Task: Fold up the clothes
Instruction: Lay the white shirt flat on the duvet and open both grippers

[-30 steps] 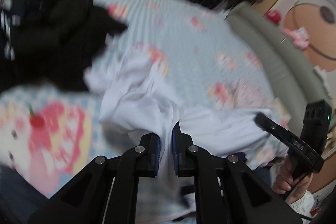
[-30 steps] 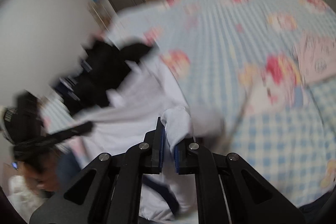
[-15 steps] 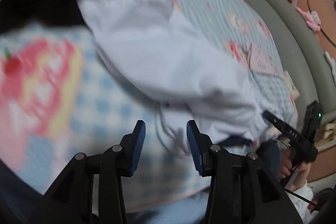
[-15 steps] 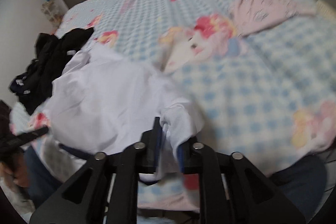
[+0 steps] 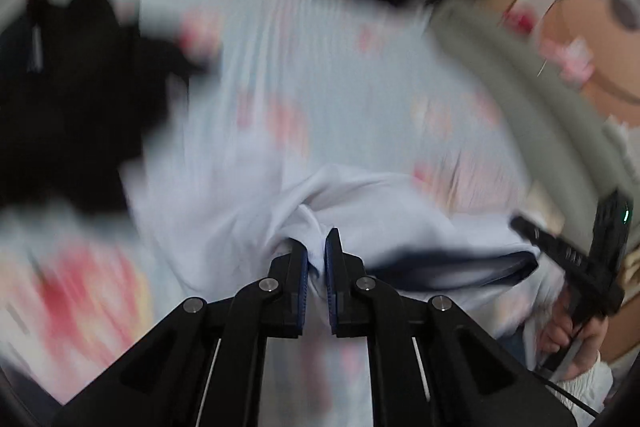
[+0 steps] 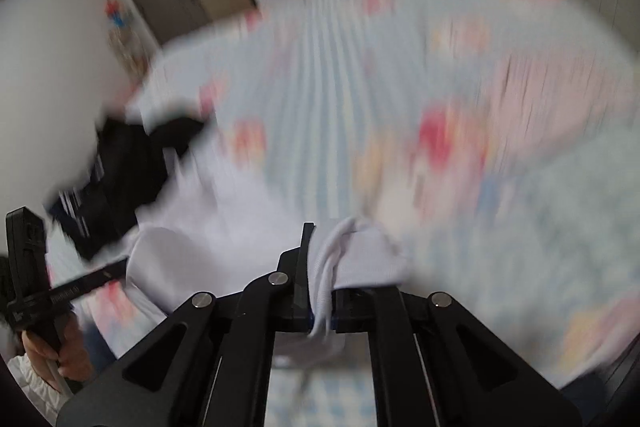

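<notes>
A white garment (image 5: 380, 211) with a dark trim band lies bunched on the blue checked bedsheet (image 5: 340, 99). My left gripper (image 5: 316, 255) is shut on a fold of it. In the right wrist view the same white garment (image 6: 192, 247) spreads to the left, and my right gripper (image 6: 320, 267) is shut on a white edge with ribbed hem that drapes over its right finger. Each gripper shows in the other's view: the right gripper (image 5: 576, 263) at the far right, the left gripper (image 6: 44, 283) at the lower left, both held by a hand. Both views are motion-blurred.
A heap of black clothes (image 5: 68, 99) lies on the bed to the left, also the black clothes (image 6: 120, 179) in the right wrist view. A pink folded cloth (image 6: 552, 99) rests on the bedsheet (image 6: 320, 87) at right. A grey padded bed frame (image 5: 532, 83) runs along the right side.
My left gripper was open half a second ago and has now shut on a fold of the white garment. The right gripper has kept its hold. Both cameras have tilted up fast.
</notes>
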A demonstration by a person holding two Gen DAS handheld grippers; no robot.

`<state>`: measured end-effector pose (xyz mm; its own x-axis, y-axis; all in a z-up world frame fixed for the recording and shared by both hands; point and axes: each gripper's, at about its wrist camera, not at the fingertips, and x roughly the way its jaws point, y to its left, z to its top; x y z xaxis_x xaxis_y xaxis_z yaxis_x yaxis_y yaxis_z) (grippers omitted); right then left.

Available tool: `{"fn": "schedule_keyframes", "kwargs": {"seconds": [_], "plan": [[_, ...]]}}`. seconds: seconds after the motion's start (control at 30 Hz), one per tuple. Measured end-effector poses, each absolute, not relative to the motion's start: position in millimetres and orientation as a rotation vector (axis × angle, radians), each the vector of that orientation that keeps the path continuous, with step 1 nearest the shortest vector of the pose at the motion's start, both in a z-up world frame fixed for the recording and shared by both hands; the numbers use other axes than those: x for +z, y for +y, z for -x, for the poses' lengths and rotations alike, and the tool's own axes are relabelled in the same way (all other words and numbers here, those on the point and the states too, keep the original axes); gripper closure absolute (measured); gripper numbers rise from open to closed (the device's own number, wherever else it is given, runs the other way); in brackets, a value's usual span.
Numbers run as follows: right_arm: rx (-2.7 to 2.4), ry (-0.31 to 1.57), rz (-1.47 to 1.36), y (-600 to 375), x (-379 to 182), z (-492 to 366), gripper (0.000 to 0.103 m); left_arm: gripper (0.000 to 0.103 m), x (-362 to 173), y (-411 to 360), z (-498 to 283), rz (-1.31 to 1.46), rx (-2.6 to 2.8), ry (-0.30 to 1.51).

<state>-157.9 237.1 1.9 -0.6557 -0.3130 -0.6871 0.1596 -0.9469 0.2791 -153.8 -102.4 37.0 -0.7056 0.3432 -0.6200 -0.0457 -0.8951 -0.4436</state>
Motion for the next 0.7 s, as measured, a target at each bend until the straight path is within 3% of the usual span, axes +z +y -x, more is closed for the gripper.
{"fn": "schedule_keyframes", "kwargs": {"seconds": [0.07,0.13,0.2,0.23,0.33,0.47,0.57,0.6,0.7], "plan": [[-2.742,-0.245,-0.916,245,72,151,0.100,0.098,113,-116,148,0.835,2.703,-0.570],[-2.844,-0.123,-0.590,234,141,118,0.100,0.098,145,-122,129,0.725,2.741,-0.536],[-2.855,-0.135,-0.421,230,173,91,0.100,0.098,177,-128,109,0.618,2.775,-0.501],[-2.844,-0.162,-0.492,232,157,91,0.100,0.098,193,-131,100,0.564,2.790,-0.483],[-2.794,-0.246,-0.746,239,100,94,0.099,0.098,145,-138,103,0.777,2.738,-0.541],[-2.679,-0.342,-1.114,248,12,95,0.096,0.098,14,-138,123,1.317,2.634,-0.631],[-2.579,-0.352,-1.393,255,-66,80,0.095,0.097,-57,-136,117,1.548,2.489,-0.726],[-2.549,-0.346,-1.468,255,-87,74,0.095,0.093,-72,-141,110,1.576,2.451,-0.773],[-2.514,-0.343,-1.581,263,-116,65,0.085,0.064,-97,-130,107,1.593,2.364,-0.901]]}}
